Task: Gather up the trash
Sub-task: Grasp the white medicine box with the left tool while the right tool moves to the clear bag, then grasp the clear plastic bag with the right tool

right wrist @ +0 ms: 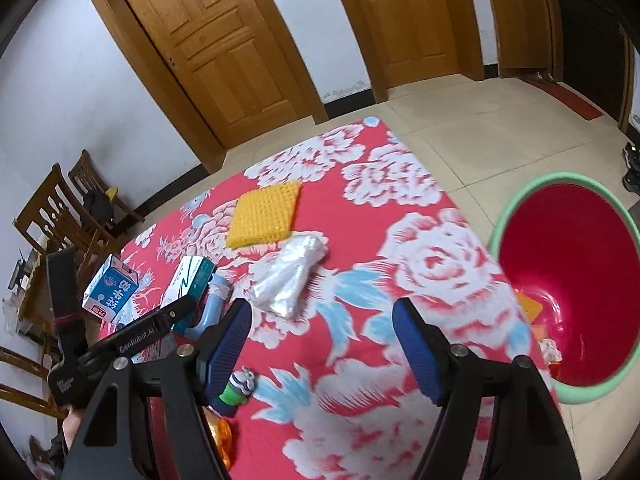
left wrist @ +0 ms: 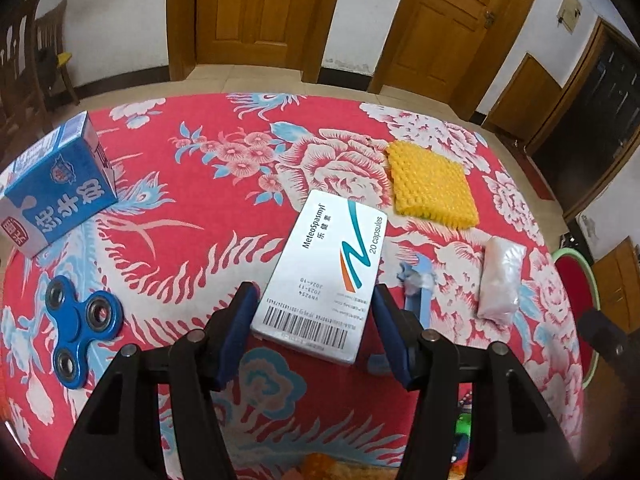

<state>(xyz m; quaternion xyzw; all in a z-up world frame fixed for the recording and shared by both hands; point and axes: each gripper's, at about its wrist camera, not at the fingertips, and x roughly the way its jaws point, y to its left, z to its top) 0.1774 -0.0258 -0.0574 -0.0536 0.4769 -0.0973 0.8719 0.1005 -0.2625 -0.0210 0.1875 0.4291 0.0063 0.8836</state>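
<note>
A white medicine box (left wrist: 320, 264) lies flat on the red flowered tablecloth (left wrist: 200, 220). My left gripper (left wrist: 314, 292) is open and straddles the box's near end, its blue pads (left wrist: 236, 332) close beside the two long sides; I cannot make out any pressing. In the right wrist view the same box (right wrist: 190, 280) shows beyond the left gripper's black body (right wrist: 144, 332). My right gripper (right wrist: 322, 312) hangs open over bare cloth with nothing between its fingers. A crumpled clear plastic bag (right wrist: 288, 276) lies just ahead of it. The red bin with a green rim (right wrist: 568, 280) stands on the floor at the right.
A blue milk carton (left wrist: 56, 184) and a blue fidget spinner (left wrist: 76, 320) sit at the left. Yellow foam netting (left wrist: 432, 180) lies at the back, a pale blue item (left wrist: 416, 284) beside the box. A small green toy (right wrist: 236, 388) is near my right fingers. Wooden chairs (right wrist: 60, 216) stand far left.
</note>
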